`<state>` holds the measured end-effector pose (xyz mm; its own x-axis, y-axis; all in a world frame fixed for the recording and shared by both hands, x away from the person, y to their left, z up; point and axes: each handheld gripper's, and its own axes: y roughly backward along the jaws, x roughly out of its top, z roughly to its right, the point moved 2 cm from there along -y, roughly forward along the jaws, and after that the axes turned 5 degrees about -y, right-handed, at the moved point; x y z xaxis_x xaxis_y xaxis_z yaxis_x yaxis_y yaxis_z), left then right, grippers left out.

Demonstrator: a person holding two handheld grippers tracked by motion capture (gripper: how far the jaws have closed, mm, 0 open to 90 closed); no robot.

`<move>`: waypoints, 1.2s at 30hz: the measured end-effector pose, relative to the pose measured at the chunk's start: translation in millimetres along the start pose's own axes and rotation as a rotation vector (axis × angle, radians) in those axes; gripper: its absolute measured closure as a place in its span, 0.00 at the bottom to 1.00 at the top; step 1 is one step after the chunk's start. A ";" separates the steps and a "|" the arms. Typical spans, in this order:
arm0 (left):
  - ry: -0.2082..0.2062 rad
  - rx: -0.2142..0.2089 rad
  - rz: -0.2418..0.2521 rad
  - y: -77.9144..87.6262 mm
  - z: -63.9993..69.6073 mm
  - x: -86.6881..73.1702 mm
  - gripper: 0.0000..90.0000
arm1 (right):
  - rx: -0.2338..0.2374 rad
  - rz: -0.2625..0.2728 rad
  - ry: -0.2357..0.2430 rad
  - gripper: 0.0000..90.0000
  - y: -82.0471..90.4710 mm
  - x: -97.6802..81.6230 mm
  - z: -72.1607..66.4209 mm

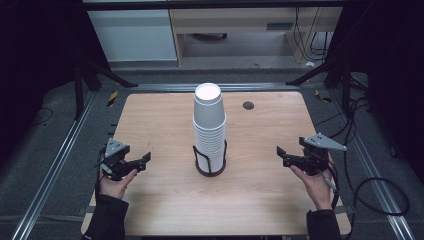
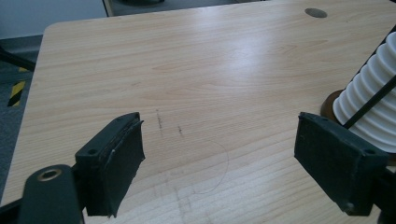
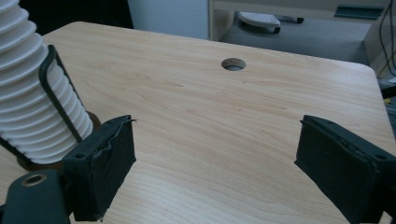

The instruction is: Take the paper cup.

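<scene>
A tall stack of white paper cups (image 1: 209,122) stands upside down in a black wire holder (image 1: 210,161) on a round dark base at the middle of the wooden table (image 1: 160,120). My left gripper (image 1: 141,161) is held low at the table's left side, open, with nothing between its jaws (image 2: 219,163); the cup stack (image 2: 369,107) is at the right edge of its view. My right gripper (image 1: 282,155) hovers at the table's right side, open and holding nothing (image 3: 215,163); the cup stack (image 3: 32,98) and the wire holder (image 3: 60,93) are at the left of its view.
A round cable hole (image 1: 248,105) lies in the tabletop behind and right of the cups, also seen as the cable hole (image 3: 233,64). Metal frame rails run along both table sides. Cables lie on the floor at the right (image 1: 380,190). Cabinets stand beyond the far edge.
</scene>
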<state>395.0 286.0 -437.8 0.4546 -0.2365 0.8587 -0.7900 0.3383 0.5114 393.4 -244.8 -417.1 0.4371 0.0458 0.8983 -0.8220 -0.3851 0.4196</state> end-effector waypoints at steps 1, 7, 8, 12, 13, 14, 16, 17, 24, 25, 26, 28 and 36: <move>0.000 0.000 0.000 0.0 0.0 0.0 0.17 | 0.000 0.000 0.000 0.13 0.0 0.0 0.0; 0.000 -0.022 0.006 1.4 4.9 -3.3 0.18 | 0.054 0.029 -0.003 0.13 1.4 5.6 -8.9; -0.004 -0.023 0.012 1.7 5.3 -3.1 0.18 | 0.057 0.035 0.004 0.13 1.5 7.3 -10.7; -0.012 -0.033 0.010 1.9 7.5 -2.1 0.19 | 0.062 0.059 0.042 0.13 2.4 15.7 -21.0; -0.017 -0.036 0.007 0.7 8.3 -2.4 0.19 | 0.065 0.067 0.060 0.14 3.1 20.7 -25.8; -0.017 -0.036 0.007 0.7 8.3 -2.4 0.19 | 0.065 0.067 0.060 0.14 3.1 20.7 -25.8; -0.023 -0.040 0.005 -0.9 8.5 -2.5 0.19 | 0.095 0.088 0.062 0.14 4.7 30.2 -31.1; -0.023 -0.040 0.005 -0.9 8.5 -2.5 0.20 | 0.095 0.088 0.062 0.14 4.7 30.2 -31.1; -0.041 -0.041 0.003 -1.5 11.2 -3.0 0.24 | 0.142 0.116 0.078 0.14 2.1 62.3 -50.8; -0.043 -0.036 0.001 -1.8 11.0 -3.1 0.24 | 0.142 0.116 0.078 0.14 2.1 62.3 -50.8; -0.043 -0.036 0.000 -1.9 10.8 -3.2 0.24 | 0.149 0.121 0.084 0.14 1.4 66.4 -54.3; -0.039 -0.029 0.002 -1.6 10.2 -3.4 0.24 | 0.167 0.121 0.098 0.13 -0.2 75.4 -62.6; -0.055 -0.025 -0.009 -3.1 9.7 -4.5 0.25 | 0.216 0.153 0.125 0.13 -4.3 101.0 -87.3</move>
<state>391.4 277.1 -443.5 0.4374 -0.2892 0.8515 -0.7754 0.3582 0.5200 409.2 -158.0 -316.8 0.2546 0.0803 0.9637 -0.7723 -0.5829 0.2526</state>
